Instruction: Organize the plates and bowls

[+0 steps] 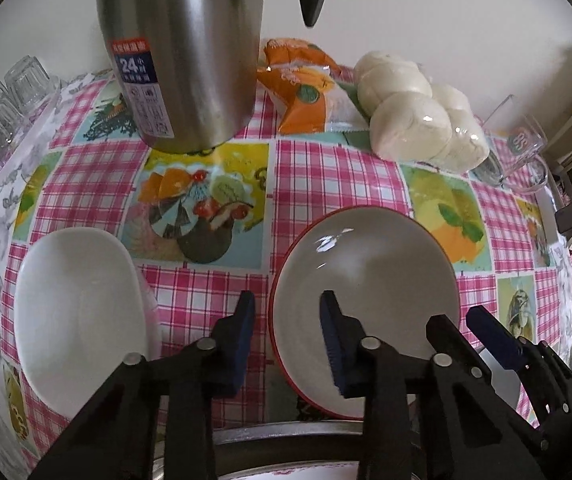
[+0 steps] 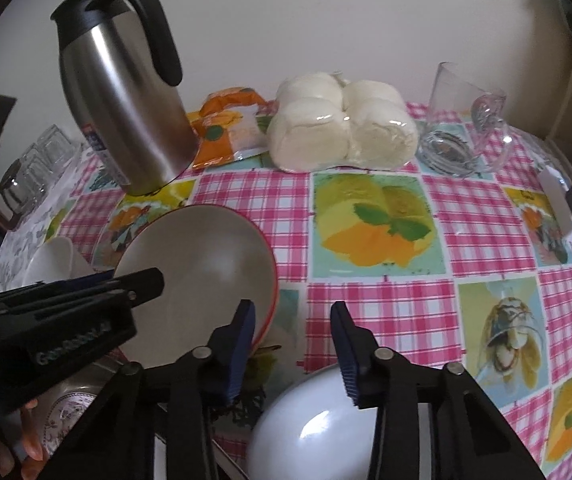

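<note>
Both grippers, left gripper (image 1: 287, 326) and right gripper (image 2: 293, 338), have black angular link arms with silver round pivot pins and ribbed dark-blue finger pads (image 2: 349, 354); embossed lettering, seemingly a brand, marks the left body
</note>
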`<move>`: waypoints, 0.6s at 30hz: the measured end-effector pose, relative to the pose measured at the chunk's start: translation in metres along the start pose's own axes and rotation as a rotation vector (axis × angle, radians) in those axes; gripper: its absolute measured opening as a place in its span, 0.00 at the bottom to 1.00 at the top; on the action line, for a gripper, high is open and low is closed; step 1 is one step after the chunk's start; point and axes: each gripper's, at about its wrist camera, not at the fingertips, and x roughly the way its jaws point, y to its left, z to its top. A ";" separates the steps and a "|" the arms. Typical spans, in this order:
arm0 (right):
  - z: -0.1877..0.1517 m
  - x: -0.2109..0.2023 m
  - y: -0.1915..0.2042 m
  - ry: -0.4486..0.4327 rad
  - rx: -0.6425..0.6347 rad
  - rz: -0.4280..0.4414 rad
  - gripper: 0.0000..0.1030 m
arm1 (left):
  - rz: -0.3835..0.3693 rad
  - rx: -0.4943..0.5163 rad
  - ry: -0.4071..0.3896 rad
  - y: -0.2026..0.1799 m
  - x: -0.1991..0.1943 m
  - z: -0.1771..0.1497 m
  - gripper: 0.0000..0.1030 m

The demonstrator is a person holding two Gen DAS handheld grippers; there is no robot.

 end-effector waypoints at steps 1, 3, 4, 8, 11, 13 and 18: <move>0.000 0.002 0.001 0.003 -0.001 0.004 0.39 | 0.002 0.001 0.006 0.000 0.003 -0.001 0.28; 0.001 0.005 0.002 0.012 -0.005 0.009 0.38 | 0.003 0.003 0.016 0.000 0.007 -0.001 0.24; 0.000 0.008 0.004 0.019 -0.007 0.015 0.38 | 0.000 0.002 0.022 0.000 0.009 -0.002 0.22; -0.001 0.013 0.009 0.037 -0.016 0.034 0.34 | -0.010 -0.005 0.040 0.000 0.018 -0.004 0.18; -0.003 0.015 0.012 0.043 -0.024 0.053 0.30 | -0.026 -0.006 0.029 -0.002 0.019 -0.008 0.16; -0.004 0.015 0.012 0.042 -0.021 0.065 0.29 | -0.029 -0.004 0.023 -0.003 0.018 -0.009 0.16; -0.005 0.012 0.009 0.028 -0.009 0.075 0.29 | -0.036 0.005 0.001 -0.005 0.014 -0.011 0.16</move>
